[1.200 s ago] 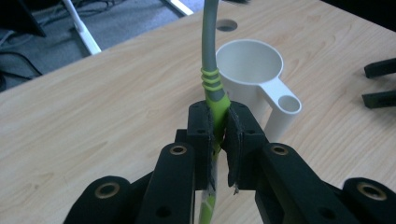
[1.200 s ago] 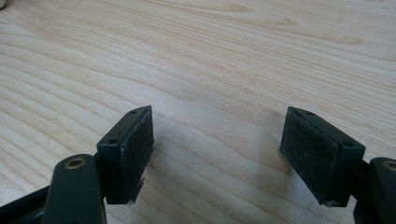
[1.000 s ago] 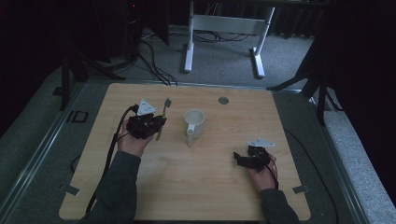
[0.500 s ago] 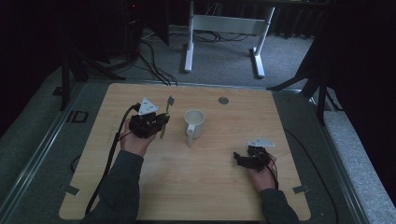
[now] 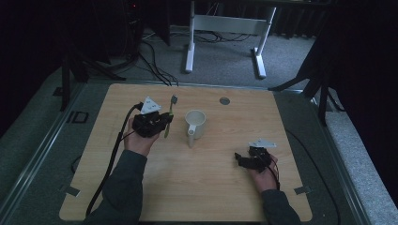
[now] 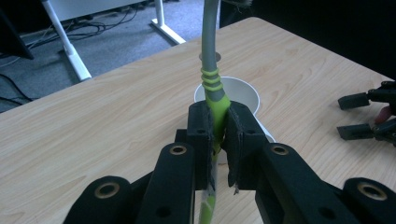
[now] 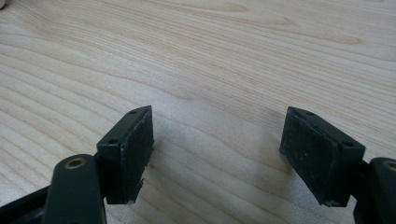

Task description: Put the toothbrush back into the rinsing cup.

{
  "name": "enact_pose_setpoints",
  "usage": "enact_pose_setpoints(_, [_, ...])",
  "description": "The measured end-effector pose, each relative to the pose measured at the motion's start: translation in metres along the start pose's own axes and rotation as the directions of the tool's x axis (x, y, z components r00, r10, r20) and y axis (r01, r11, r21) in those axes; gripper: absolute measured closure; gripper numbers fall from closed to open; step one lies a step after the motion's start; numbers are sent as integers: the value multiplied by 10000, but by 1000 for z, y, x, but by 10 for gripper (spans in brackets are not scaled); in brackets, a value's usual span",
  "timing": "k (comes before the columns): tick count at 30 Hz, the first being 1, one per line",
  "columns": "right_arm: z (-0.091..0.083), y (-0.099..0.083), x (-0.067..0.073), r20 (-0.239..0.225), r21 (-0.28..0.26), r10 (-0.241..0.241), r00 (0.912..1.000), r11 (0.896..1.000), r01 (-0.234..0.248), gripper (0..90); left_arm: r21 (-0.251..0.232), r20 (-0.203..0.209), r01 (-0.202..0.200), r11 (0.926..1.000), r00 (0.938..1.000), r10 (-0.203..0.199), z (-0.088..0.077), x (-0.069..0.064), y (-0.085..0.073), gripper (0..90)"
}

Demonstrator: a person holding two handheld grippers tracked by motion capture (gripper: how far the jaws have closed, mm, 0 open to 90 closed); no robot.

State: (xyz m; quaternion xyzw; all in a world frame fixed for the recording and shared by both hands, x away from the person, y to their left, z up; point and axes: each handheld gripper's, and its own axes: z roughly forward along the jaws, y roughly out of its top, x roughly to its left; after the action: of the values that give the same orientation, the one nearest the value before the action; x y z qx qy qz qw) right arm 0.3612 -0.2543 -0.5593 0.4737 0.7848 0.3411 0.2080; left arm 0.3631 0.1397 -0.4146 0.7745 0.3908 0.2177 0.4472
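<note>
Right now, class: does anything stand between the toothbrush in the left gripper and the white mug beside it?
Nothing visible does. The left gripper is shut on the toothbrush, and the white mug stands open-mouthed just past it, with bare table between. The right gripper, open, rests well off to the side.

A dim lab or test room set up for recording. A light wooden table [image 5: 211, 187] fills the middle of the high view, resting on a grey carpeted platform [image 5: 42, 154]. At the top centre stands a white metal stand [image 5: 225, 28] with cables [image 5: 150, 56] trailing over the carpet at upper left. Black curtains [image 5: 361, 61] hang at the right edge.
</note>
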Motion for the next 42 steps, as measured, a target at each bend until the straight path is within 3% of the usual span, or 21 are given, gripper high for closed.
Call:
enact_pose_setpoints(12, [0,0,0,0,1,5,10000,10000,-5,253,-61,54,106,9999,9999,-105,1,0,5,809])
enact_pose_setpoints(42, [0,0,0,0,0,2,10000,10000,-2,253,-791,366,150,9968,9993,-122,6,-12,10,810])
